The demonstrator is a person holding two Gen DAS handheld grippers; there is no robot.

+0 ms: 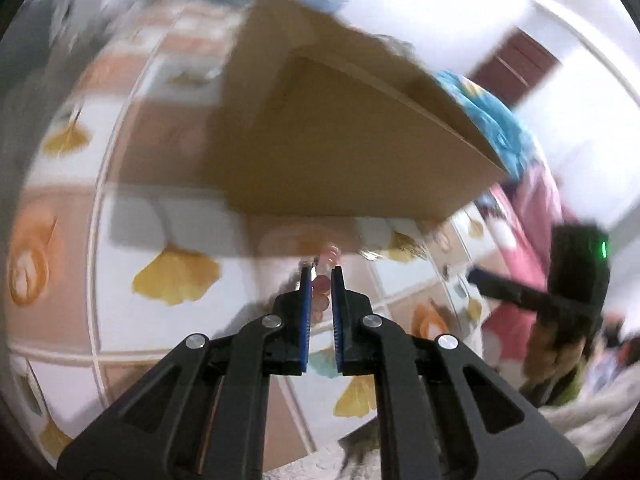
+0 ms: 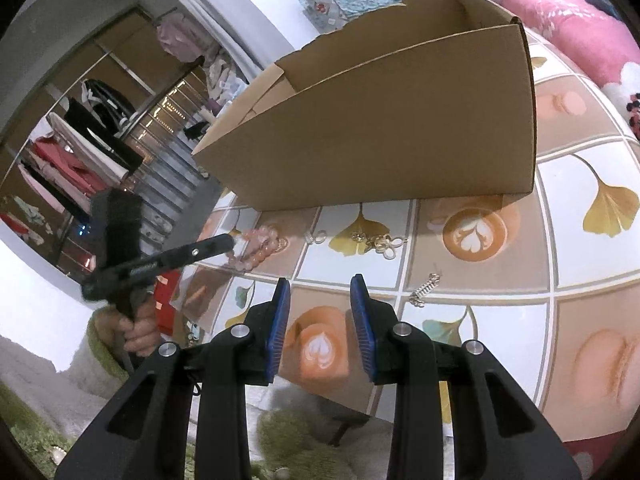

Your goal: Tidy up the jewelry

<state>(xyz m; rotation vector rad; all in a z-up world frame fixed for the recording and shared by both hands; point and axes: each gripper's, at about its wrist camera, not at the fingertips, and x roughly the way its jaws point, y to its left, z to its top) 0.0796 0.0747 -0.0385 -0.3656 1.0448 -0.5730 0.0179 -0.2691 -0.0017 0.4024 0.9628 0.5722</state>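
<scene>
- Beside the cardboard box (image 2: 384,120), on the patterned bench (image 2: 580,320), a pink bead bracelet (image 2: 256,248) lies with its long axis running toward the box.
- Left tool (image 1: 321,276) pinches the bracelet.
- Right tool (image 2: 320,284) hangs half spread, holding nothing.
- Only the right view shows the gold earrings (image 2: 376,240) and silver chain (image 2: 425,290).

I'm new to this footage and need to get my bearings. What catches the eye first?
A big open cardboard box stands on the patterned tablecloth. In front of it lie a pink bead bracelet and small gold trinkets. The left gripper is shut on the bracelet; the right gripper hangs empty.
</scene>
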